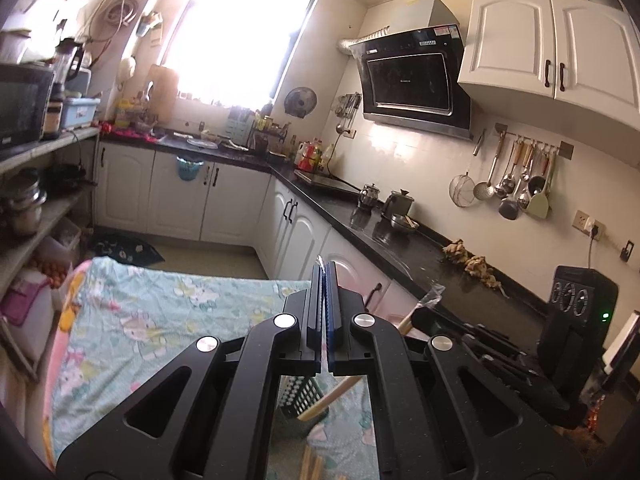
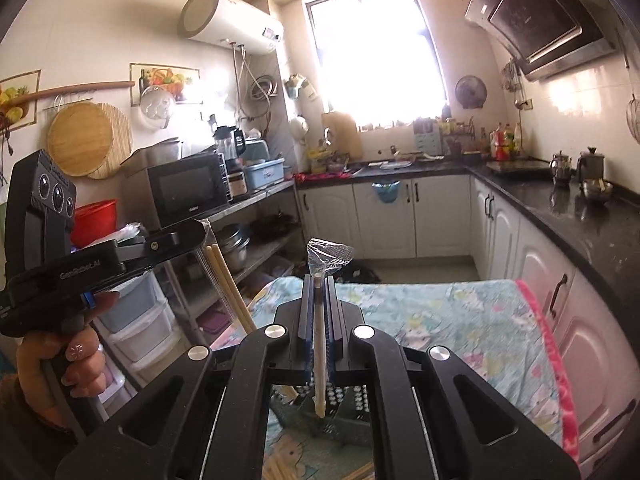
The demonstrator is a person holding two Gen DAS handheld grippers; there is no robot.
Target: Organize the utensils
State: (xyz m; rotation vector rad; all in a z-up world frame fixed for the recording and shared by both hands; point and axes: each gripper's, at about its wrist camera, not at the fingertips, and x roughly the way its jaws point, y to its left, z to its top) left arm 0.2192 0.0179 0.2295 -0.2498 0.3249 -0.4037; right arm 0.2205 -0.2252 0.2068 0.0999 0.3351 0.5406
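My left gripper (image 1: 325, 271) is shut, with a shred of clear plastic wrapper (image 1: 319, 261) pinched at its tips. From the right wrist view, the left gripper (image 2: 202, 230) sits in a hand and grips the wrapper top of a pair of wooden chopsticks (image 2: 230, 288) that hang down from it. My right gripper (image 2: 318, 280) is shut on a wrapped chopstick (image 2: 319, 360), whose crumpled plastic end (image 2: 330, 254) sticks out past the tips. A dark perforated utensil holder (image 2: 340, 420) stands on the cloth below both grippers. The left wrist view catches part of the holder (image 1: 300, 396).
A table with a floral cloth (image 2: 460, 320) lies below, with loose chopsticks (image 1: 312, 464) near its front edge. A black countertop (image 1: 400, 248) over white cabinets runs along the right, and shelves with a microwave (image 2: 184, 192) stand to the left.
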